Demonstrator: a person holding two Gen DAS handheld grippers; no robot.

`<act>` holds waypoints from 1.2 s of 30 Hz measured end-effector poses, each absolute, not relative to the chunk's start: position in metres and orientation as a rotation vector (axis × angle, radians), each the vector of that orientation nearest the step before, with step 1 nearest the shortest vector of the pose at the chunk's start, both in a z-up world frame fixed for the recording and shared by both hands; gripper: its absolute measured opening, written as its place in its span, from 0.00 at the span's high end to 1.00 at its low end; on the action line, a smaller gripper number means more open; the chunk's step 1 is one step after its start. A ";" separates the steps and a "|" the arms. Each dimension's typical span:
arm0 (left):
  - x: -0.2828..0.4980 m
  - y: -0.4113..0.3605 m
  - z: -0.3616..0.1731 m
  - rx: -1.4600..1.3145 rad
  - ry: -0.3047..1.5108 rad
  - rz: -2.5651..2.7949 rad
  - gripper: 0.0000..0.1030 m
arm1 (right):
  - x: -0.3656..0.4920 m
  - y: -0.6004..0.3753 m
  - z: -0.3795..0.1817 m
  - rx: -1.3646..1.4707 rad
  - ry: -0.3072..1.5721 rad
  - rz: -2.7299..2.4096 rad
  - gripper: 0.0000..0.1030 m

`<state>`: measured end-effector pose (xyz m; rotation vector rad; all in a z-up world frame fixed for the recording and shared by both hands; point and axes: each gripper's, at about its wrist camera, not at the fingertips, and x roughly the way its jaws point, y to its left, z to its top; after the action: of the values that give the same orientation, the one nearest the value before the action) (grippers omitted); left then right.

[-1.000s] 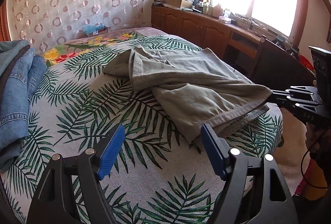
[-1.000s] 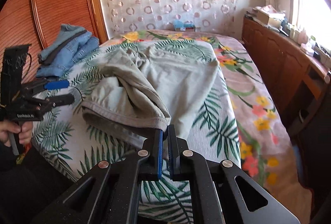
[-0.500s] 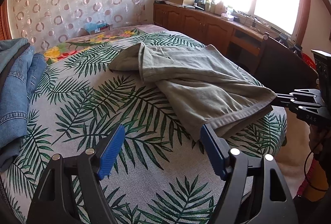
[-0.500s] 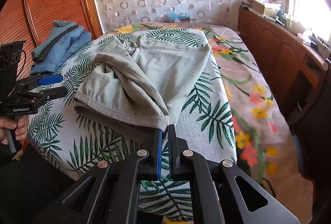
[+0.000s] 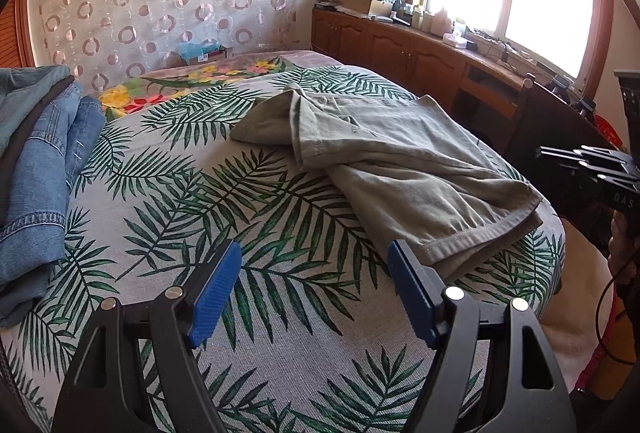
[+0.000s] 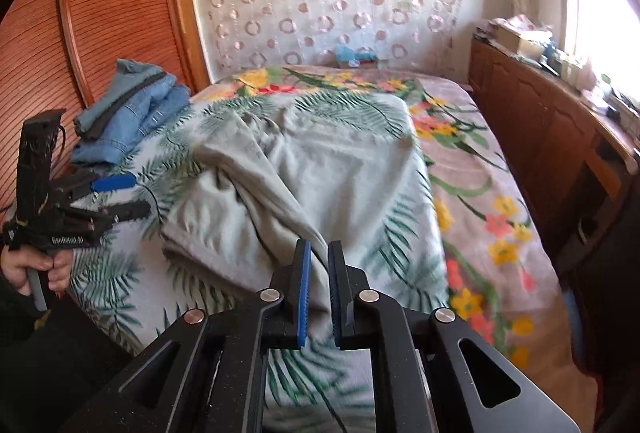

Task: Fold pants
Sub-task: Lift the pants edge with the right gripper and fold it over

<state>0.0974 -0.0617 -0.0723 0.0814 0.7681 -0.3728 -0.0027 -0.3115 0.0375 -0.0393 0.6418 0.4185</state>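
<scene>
Grey-green pants (image 5: 404, 169) lie crumpled near the bed's (image 5: 280, 353) edge. Right gripper (image 6: 318, 285), jaws just parted narrowly, holds nothing; left gripper (image 5: 316, 293) gapes wide and empty. Smooth the legs flat before folding.

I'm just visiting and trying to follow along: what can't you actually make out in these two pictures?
- Grey pants: the layers under the top fold are covered by the cloth itself in both views.
- Denim pile: cut off by the left edge of the left wrist view.
- Clutter on the wooden cabinet: too small and washed out by window glare.
- Bedspread below the right hand-held gripper: motion-blurred.
</scene>
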 end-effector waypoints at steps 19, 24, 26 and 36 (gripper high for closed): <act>0.120 -0.041 -0.075 0.064 0.764 -0.332 0.26 | 0.110 -0.214 0.037 -0.154 0.702 0.676 0.78; 0.117 -0.037 -0.076 0.056 0.765 -0.329 0.26 | 0.123 -0.201 0.034 -0.202 0.744 0.693 0.78; 0.117 -0.036 -0.077 0.055 0.767 -0.329 0.26 | 0.124 -0.197 0.037 -0.225 0.750 0.693 0.78; 0.114 -0.038 -0.078 0.059 0.775 -0.332 0.26 | 0.132 -0.181 0.034 -0.347 0.775 0.664 0.77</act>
<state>0.1143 -0.0383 -0.0783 0.0588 0.7753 -0.3319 0.1321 -0.1805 0.0345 -0.3473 0.7748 0.6641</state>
